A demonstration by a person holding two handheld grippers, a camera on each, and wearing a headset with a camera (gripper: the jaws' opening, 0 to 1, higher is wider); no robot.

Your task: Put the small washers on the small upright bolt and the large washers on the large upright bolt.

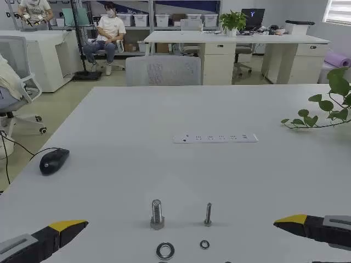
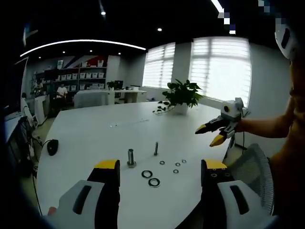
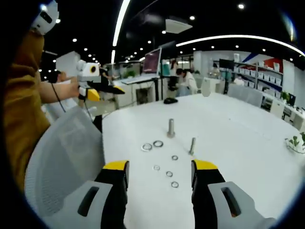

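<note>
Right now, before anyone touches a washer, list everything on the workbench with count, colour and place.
large bolt: 1, silver, upright, near edge
small bolt: 1, silver, upright, beside it
large washers: 2, silver, flat near large bolt
small washers: 4, silver, flat near small bolt
mouse: 1, black, left side
power strip: 1, white, bench middle
plant: 1, green, right side
left gripper: 1, black, yellow tips, jaws open
right gripper: 1, black, yellow tips, jaws open
</note>
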